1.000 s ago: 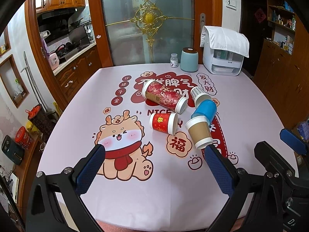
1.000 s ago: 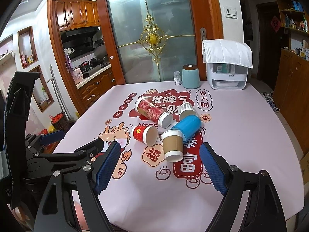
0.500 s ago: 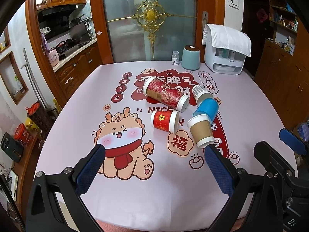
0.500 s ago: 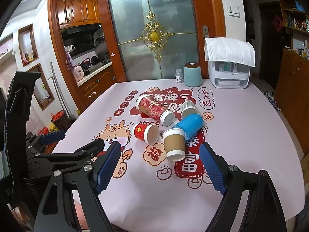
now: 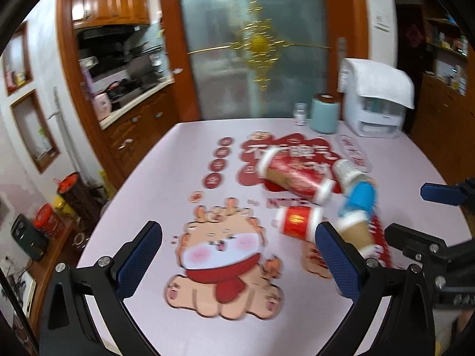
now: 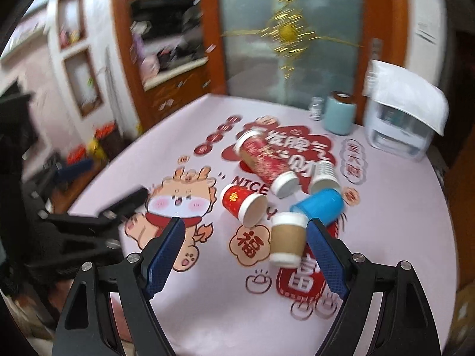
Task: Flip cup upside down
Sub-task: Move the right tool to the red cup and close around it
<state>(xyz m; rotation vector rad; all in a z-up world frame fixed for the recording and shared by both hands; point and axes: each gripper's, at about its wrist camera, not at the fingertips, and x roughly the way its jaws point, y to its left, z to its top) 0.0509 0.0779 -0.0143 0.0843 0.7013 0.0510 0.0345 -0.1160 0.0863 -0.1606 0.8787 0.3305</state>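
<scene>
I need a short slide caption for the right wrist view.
Open right gripper nears a brown cup lying among tipped cups.

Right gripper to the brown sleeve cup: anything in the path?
Nothing visible. The right gripper is open over bare tablecloth, and the brown sleeve cup lies on its side just ahead, near the right finger. The blue cup lies close behind it and the small red cup to its left, so they crowd it.

Left gripper (image 5: 237, 255) and right gripper (image 6: 246, 252) both wide open, empty, side by side above the tabletop.
</scene>
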